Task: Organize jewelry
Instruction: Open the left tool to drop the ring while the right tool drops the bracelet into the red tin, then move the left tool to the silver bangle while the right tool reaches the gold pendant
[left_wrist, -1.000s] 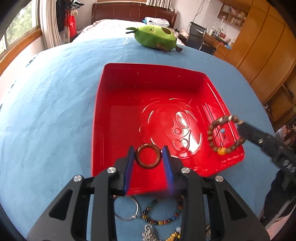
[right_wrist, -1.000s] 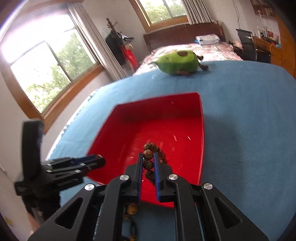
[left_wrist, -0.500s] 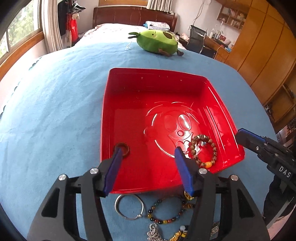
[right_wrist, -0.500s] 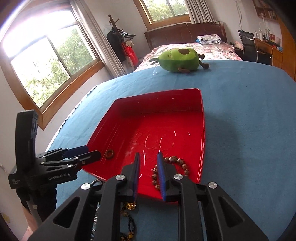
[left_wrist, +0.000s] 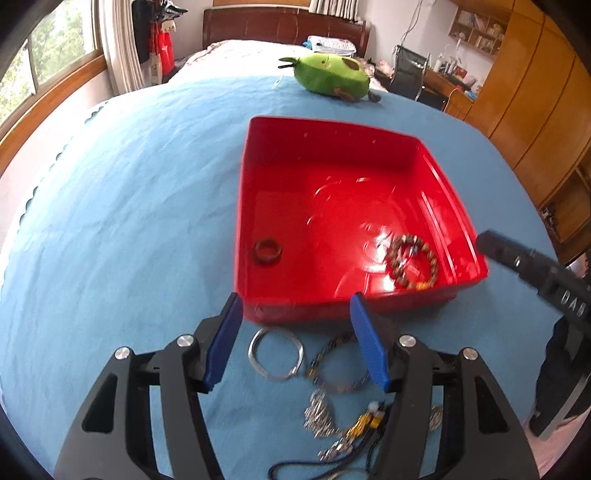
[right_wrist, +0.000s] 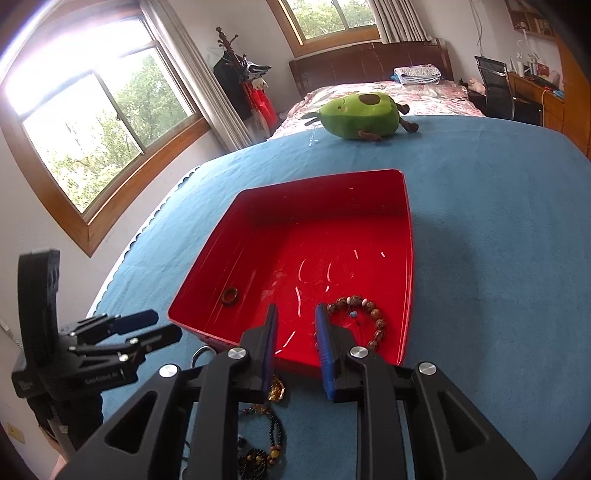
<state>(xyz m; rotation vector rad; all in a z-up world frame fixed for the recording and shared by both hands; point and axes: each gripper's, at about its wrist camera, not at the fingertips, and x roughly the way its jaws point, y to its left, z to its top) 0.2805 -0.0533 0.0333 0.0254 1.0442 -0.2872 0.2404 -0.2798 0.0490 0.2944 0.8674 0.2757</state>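
Brown ring (left_wrist: 267, 251) sits at 9 o'clock in the red tray (left_wrist: 314, 127); beaded bracelet (left_wrist: 413, 260) at 4 o'clock. Next pick, I'd judge: silver bangle (left_wrist: 276, 354), on the blue table cover (left_wrist: 129, 192) w/ the rest of the pile, just outside the tray's near wall.

Left gripper (left_wrist: 295, 341) is opening, empty, angled steeply down over the bangle. Straddle one side of its rim, not the whole hoop.

Right gripper (right_wrist: 295, 332) is opening too, nothing btwn jaws, tilted down over the tray's near edge. Keep it clear of your left.

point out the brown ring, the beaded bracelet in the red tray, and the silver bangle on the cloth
brown ring (left_wrist: 267, 251), left wrist view, its band.
beaded bracelet (right_wrist: 378, 324), right wrist view, its right-hand beads.
silver bangle (left_wrist: 255, 354), left wrist view, its left rim.
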